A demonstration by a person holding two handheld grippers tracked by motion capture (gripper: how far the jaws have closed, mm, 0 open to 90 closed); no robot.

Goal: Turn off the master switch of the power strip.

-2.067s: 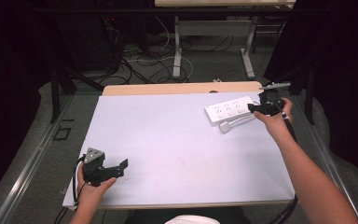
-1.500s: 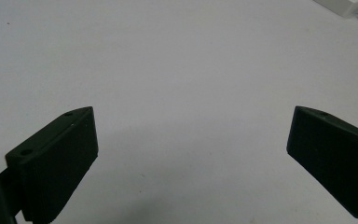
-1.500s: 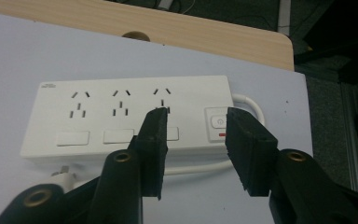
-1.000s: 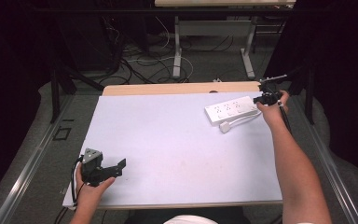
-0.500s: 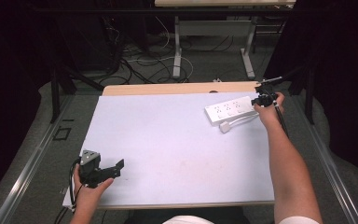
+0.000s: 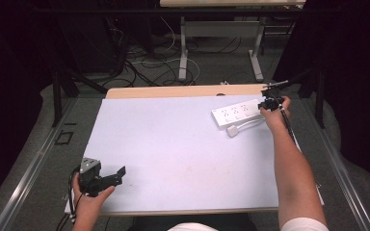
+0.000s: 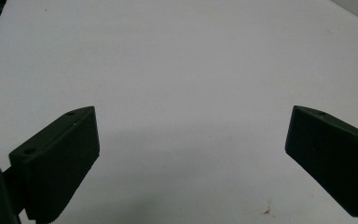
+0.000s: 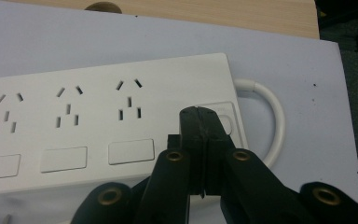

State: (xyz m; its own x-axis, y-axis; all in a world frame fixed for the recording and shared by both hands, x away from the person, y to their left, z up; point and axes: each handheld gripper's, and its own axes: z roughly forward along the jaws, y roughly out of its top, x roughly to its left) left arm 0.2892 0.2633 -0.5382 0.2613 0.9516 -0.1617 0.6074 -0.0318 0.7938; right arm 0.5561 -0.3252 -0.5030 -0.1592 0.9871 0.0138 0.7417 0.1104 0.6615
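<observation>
- The left gripper (image 6: 118, 174) sat near the table's (image 6: 183, 163) front-left corner, held low in the person's left hand (image 6: 87, 199). Its jaws stood wide apart over bare white surface and held nothing.
- That hand looked parked: the wrist rested at the front edge and the jaws pointed in toward the middle of the table, well apart from the work.
- The power strip (image 6: 237, 113) lay near the back-right corner, angled slightly against the back edge, with its white cord (image 8: 272, 116) looping out of the right end.
- The right gripper (image 8: 204, 116) was over that right end. Its jaws were pressed together with nothing between them, and their tips were at the strip's switch (image 8: 227, 122).
- The step in hand appeared to be pressing the switch with the closed tips. The pictures did not show whether the tips were touching it.
- The next move likely called for a short, straight push down on the rocker without sliding the strip.
- The right arm (image 6: 294, 168) reached out almost straight along the right edge, with the wrist bent down toward the strip.
</observation>
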